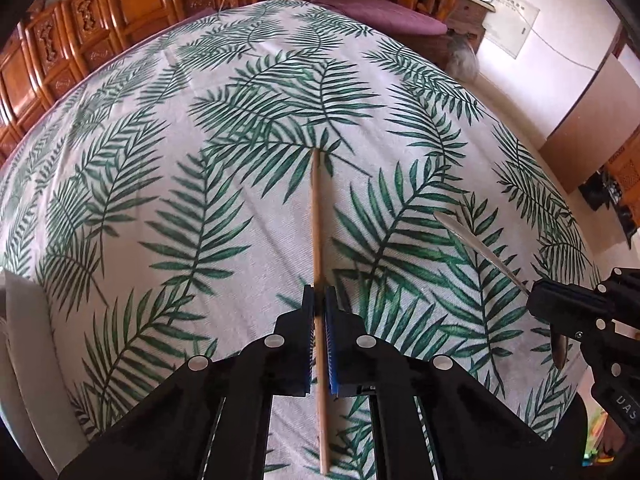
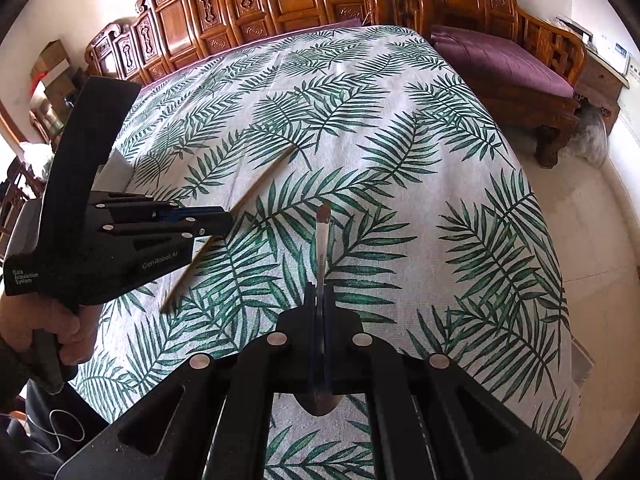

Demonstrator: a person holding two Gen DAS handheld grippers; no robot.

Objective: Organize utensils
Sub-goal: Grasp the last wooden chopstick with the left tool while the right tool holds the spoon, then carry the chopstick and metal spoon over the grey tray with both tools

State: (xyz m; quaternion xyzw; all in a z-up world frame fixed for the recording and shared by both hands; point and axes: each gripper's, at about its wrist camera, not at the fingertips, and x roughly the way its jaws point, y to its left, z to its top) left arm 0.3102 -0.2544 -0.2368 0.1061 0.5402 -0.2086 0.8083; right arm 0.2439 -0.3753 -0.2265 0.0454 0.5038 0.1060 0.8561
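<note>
**Both grippers closed on utensils above the leaf-print table**

Left gripper [image 1: 319,300]: its blue-padded jaws are pressed together on a wooden chopstick [image 1: 317,216], gripped partway along its length. The stick runs straight ahead between the fingers, its far tip toward the middle of the tablecloth [image 1: 160,168] and its near end toward the table's near edge. A hand [image 2: 60,328] holds this gripper's handle at the left of the right wrist view.

Right gripper [image 2: 319,296]: jaws clamped on a metal spoon [image 2: 322,232]. The flat handle projects forward over the cloth; the bowl shows behind the fingers, toward the near edge. Whether either utensil touches the cloth cannot be told.

Surroundings: a white object [image 1: 24,320], partly out of view, sits at the table's left edge, beside the left gripper. Nothing lies between the two utensils, which are well apart.

Surface and room: the cloth is white with green palm fronds and covers the table. Carved wooden furniture [image 2: 248,4] lines the far edge. A bench with a purple cushion [image 2: 504,60] stands beyond the far right corner. The floor is pale.
</note>
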